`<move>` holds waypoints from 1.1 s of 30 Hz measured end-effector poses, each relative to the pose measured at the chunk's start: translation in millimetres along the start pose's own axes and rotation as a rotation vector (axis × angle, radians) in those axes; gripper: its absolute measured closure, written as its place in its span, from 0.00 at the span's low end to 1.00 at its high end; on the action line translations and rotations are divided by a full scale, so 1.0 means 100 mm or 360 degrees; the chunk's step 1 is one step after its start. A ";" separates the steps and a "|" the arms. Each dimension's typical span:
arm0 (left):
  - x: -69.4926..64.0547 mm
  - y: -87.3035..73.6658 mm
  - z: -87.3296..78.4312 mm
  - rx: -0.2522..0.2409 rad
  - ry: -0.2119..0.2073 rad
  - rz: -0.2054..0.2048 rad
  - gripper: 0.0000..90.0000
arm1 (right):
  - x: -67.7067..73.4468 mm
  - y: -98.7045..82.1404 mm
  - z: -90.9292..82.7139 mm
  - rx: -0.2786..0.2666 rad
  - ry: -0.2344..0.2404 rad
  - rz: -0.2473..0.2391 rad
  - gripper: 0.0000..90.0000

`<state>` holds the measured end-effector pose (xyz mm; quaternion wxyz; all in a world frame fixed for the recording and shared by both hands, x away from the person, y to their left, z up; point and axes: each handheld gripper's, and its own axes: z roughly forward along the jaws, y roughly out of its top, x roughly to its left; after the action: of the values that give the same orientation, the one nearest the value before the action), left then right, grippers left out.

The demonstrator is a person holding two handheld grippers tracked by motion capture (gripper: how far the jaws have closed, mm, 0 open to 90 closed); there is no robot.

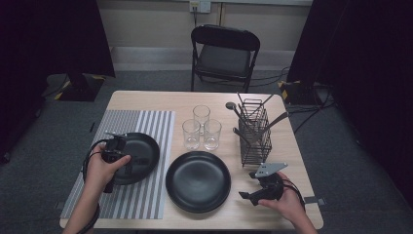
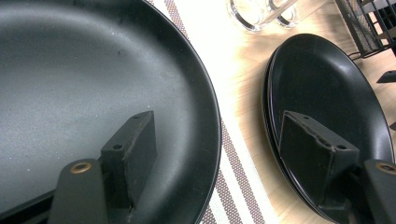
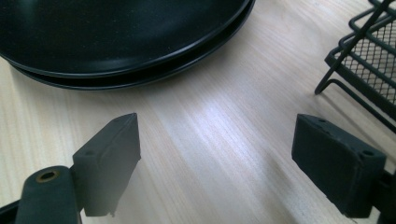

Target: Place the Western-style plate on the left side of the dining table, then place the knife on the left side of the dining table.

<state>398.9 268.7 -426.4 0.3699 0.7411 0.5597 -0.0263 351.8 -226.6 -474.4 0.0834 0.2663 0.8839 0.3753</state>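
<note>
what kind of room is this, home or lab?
Likely a lab or studio staged as a dining setup: dark curtains, loose floor cables, and a lone folding chair behind a table laid with plates.

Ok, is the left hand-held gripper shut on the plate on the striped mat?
Open. The left hand-held gripper has its jaws wide apart above the plate, with no pad pressing on the rim.

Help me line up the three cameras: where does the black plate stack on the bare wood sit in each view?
High view: the plate stack lies front centre, right of the striped mat.
Left gripper view: the stack is at the right, behind the right-hand jaw.
Right gripper view: the stack runs across the top left.
Shared landmark: the wire cutlery basket, to the stack's right.
</note>
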 end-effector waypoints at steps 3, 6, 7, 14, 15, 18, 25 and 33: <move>0.01 -0.01 0.00 0.0007 0.0025 0.0014 0.29 | 0.01 0.03 -0.02 0.0015 0.0010 -0.0024 0.17; 0.01 -0.01 0.00 0.0014 0.0024 0.0023 0.28 | 0.02 0.07 -0.06 0.0040 0.0016 -0.0046 0.17; 0.00 -0.01 0.00 0.0008 0.0017 0.0016 0.28 | 0.02 0.09 -0.08 0.0043 0.0017 -0.0057 0.17; -0.01 -0.01 0.00 0.0003 0.0020 0.0025 0.27 | 0.04 0.20 -0.16 0.0067 0.0032 -0.0093 0.17; -0.01 -0.01 0.00 0.0006 0.0020 0.0027 0.27 | 0.04 0.22 -0.17 0.0071 0.0038 -0.0097 0.17; -0.03 -0.01 0.00 0.0005 0.0007 0.0033 0.27 | 0.05 0.28 -0.21 0.0071 0.0062 -0.0119 0.17; -0.07 0.01 0.00 0.0007 -0.0010 0.0055 0.27 | 0.03 0.40 -0.32 0.0078 0.0078 -0.0114 0.17; -0.08 0.01 0.02 0.0017 -0.0014 0.0062 0.27 | 0.00 0.48 -0.42 0.0081 0.0063 -0.0102 0.18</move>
<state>397.5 260.6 -423.6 0.3688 0.7537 0.5434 -0.0255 357.4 -224.6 -410.8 0.0712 0.2324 0.9027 0.3550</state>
